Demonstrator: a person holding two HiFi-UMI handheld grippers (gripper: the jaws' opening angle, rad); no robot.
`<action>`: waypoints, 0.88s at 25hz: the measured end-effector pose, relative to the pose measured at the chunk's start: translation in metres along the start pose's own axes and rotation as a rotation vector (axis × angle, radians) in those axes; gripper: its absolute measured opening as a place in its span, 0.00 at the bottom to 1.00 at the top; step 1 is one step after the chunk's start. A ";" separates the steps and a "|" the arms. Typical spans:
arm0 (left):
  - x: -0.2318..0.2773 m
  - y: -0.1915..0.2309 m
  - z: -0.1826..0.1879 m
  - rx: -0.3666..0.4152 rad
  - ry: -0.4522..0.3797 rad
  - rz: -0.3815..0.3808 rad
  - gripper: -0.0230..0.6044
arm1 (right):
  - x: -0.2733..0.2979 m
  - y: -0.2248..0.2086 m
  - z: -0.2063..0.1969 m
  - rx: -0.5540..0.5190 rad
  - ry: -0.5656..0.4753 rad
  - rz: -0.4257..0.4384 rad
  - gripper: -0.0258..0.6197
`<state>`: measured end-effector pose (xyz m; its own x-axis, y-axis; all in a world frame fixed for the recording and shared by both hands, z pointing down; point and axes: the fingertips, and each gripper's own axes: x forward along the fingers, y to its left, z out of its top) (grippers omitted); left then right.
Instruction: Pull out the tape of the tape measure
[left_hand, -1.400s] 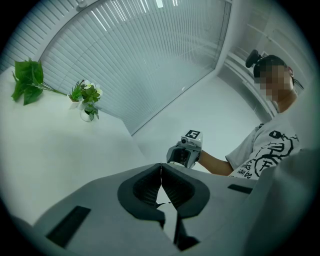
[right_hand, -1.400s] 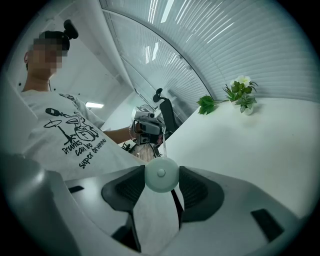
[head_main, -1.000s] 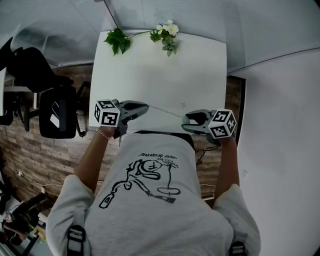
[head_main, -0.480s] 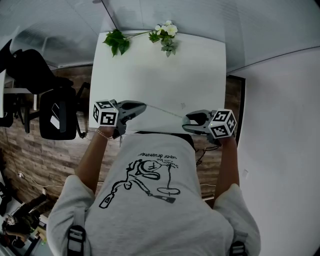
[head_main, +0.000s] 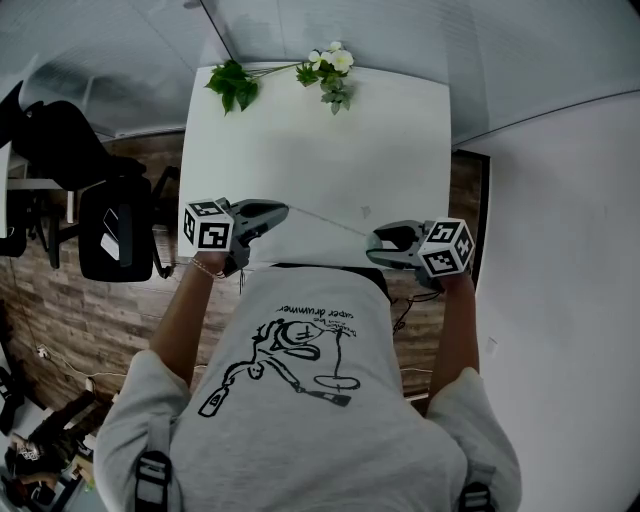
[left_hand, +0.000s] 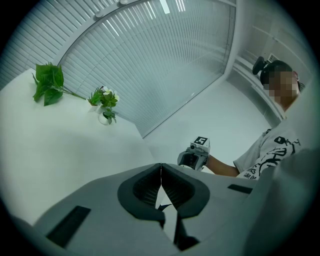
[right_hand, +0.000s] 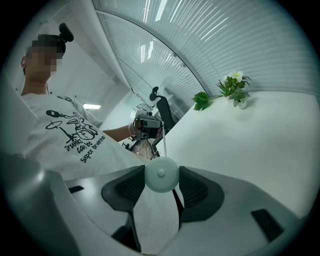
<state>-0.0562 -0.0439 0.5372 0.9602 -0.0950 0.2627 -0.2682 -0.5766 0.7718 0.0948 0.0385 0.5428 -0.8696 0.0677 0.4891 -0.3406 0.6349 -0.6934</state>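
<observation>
Two grippers hover over the near edge of the white tabletop (head_main: 300, 150), well apart, with a thin pale tape (head_main: 330, 222) stretched taut between them. At about 4 o'clock on the tabletop in the head view, the right gripper (head_main: 379, 240) is clenched on the tape measure (right_hand: 161, 174) — a small, round, pale case with a button at its centre. It is seated between the two dark pads (right_hand: 127, 187), which press on its sides in the right gripper view. From the top of that case the tape runs off toward 12 o'clock in that view, a narrow strip reaching the other gripper. The left gripper (head_main: 285, 212) sits at about 8 o'clock on the tabletop with its jaws brought together tip to tip. In the left gripper view they meet along a thin line, grasping the tape's free end, though the end itself is too slim to make out there. In the head view the tape slants from 10 o'clock at the left gripper down to 4 o'clock at the right one. White flowers (head_main: 332, 68) stand at the tabletop's 12 o'clock edge, a leafy green sprig (head_main: 233, 82) lies at 11 o'clock, and a black office chair (head_main: 112, 225) stands off the 9 o'clock side. The person wears a light T-shirt (head_main: 300, 400) with a black drawing.
</observation>
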 end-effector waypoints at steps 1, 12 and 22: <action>-0.001 0.001 0.001 -0.001 -0.003 0.003 0.07 | 0.000 0.000 0.000 0.001 0.000 -0.001 0.38; -0.008 0.009 0.003 -0.010 -0.011 0.033 0.07 | -0.004 0.000 -0.005 0.014 -0.001 -0.004 0.38; -0.016 0.019 0.004 -0.017 -0.023 0.064 0.07 | -0.008 -0.005 -0.009 0.020 0.000 -0.006 0.38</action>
<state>-0.0761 -0.0564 0.5459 0.9426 -0.1495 0.2986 -0.3300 -0.5546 0.7639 0.1062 0.0423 0.5471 -0.8674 0.0641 0.4935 -0.3528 0.6202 -0.7007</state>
